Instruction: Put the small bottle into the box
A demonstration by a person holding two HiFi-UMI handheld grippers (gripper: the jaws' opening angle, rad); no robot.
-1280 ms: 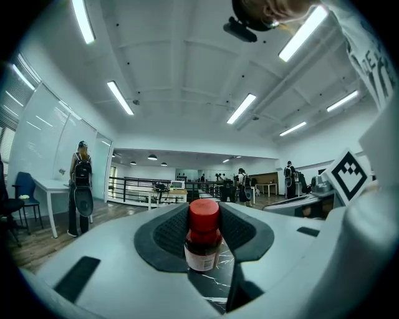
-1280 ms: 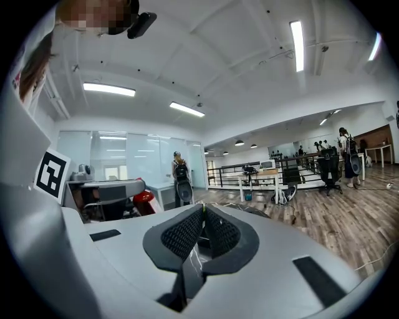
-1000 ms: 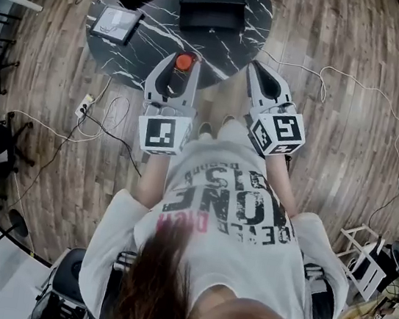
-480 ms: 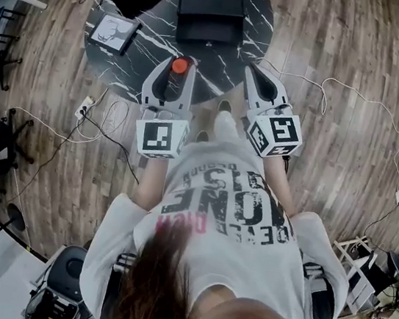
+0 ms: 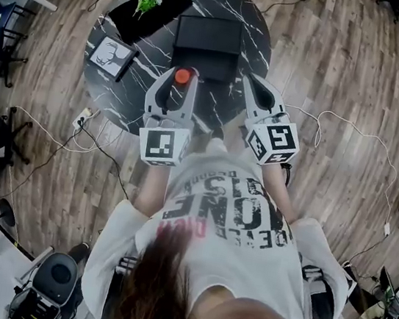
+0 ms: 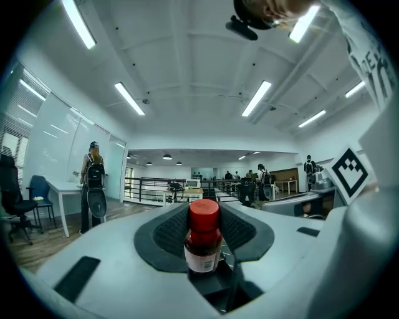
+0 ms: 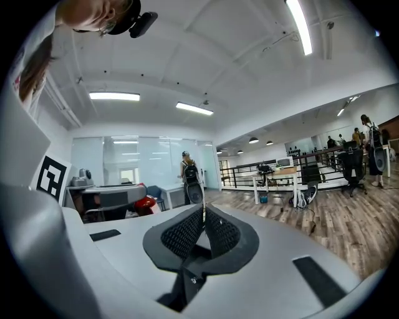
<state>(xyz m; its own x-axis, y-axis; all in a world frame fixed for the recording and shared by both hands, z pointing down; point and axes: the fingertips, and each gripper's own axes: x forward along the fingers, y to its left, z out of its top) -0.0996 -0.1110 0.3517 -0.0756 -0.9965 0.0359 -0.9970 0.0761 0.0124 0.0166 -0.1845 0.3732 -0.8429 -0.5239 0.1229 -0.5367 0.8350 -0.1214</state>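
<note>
L gripper [image 5: 181, 83] holds small bottle [image 5: 183, 76] near box [image 5: 207, 36], over tbl [image 5: 241, 5].

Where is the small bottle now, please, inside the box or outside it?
Outside: the left tongs clamp the small bottle, just short of the black box.

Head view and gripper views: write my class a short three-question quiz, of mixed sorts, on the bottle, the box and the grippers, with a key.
1. Multiple choice: the small bottle has a cap that is A red, B blue, C green.
2. True or false: the right gripper has its jaws together, with nothing between them.
3. Short answer: which gripper holds the bottle, and is it inside the black box?
Key: 1 A; 2 true; 3 the left gripper; no, it is outside the box.
</note>
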